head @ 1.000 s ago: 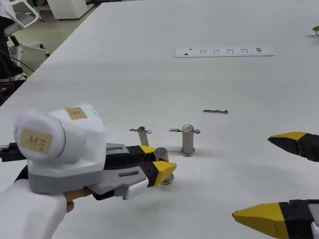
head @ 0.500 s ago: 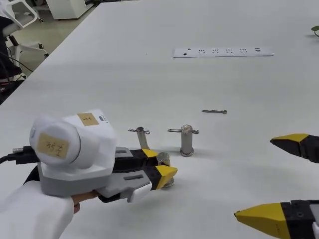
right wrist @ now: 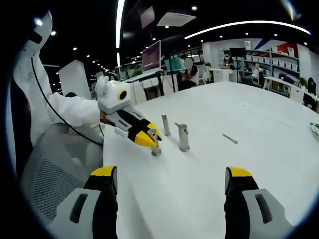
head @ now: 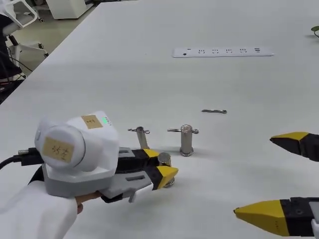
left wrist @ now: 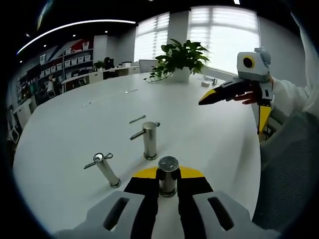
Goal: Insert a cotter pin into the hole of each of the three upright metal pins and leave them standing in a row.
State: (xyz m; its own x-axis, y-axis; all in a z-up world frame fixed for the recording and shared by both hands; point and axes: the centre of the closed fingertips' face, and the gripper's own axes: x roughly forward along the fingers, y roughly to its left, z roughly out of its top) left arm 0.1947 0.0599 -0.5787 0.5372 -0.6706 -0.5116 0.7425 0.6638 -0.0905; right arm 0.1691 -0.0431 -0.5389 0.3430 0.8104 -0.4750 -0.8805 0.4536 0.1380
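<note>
We steady the bare silver metal pin (left wrist: pixel 168 172) upright, left hand-held gripper (head: pixel 162 167) clamped on it. Our right hand-held gripper (right wrist: pixel 172 178) gapes empty, likely free for the loose grey cotter pin (head: pixel 214 111).

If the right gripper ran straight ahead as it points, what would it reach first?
Likely the bare upright steel pin clamped in the left gripper; the neighbouring upright pin with a cotter pin sits just beside that line, depth unclear.
</note>
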